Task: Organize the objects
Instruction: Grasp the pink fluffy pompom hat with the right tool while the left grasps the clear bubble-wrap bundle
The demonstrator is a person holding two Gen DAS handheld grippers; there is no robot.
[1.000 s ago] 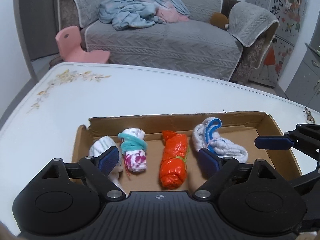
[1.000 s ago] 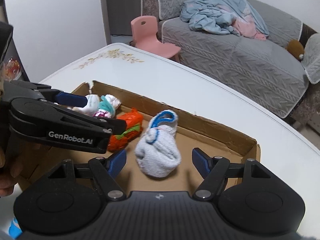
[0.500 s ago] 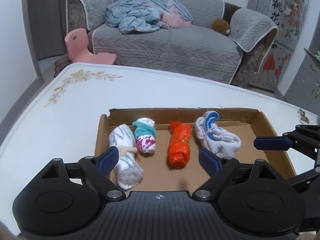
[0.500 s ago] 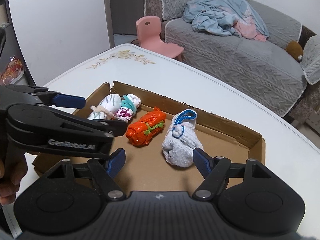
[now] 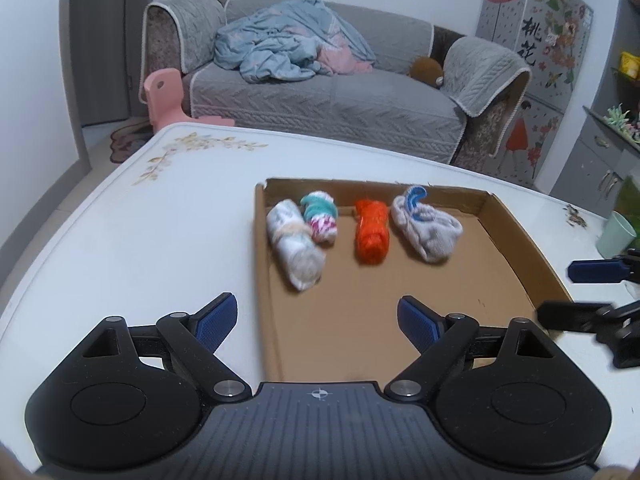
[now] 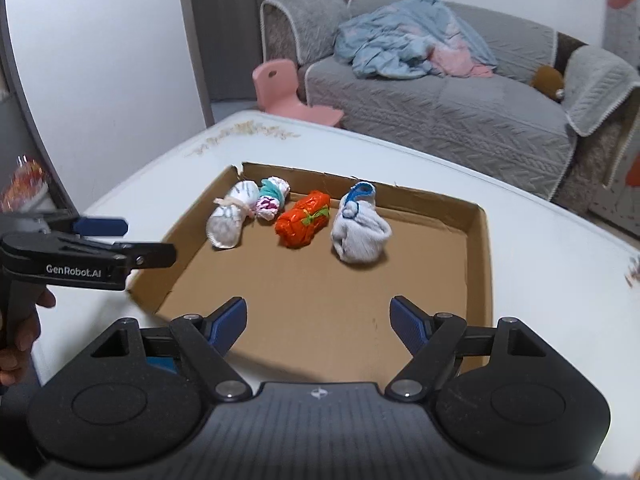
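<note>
Here, from the left wrist, four rolled socks lie in a row along the far wall of the box (image 5: pixel 516 236): a white roll (image 5: pixel 294 246) touching a teal one (image 5: pixel 320 218), then an orange roll (image 5: pixel 372 232) and a grey one (image 5: pixel 426 226) apart, likely lined up to stay sorted. The left gripper (image 5: pixel 316 320) has its fingers spread, nothing between them, above the box's near left corner. A green cup (image 5: pixel 614 234) stands on the table (image 5: pixel 140 240) to the right

From the right wrist, the right gripper (image 6: pixel 318 322) is opening over bare cardboard, holding nothing. The couch (image 6: pixel 460 120) and a pink chair (image 6: pixel 288 92) sit well behind; nothing blocks the rolls
</note>
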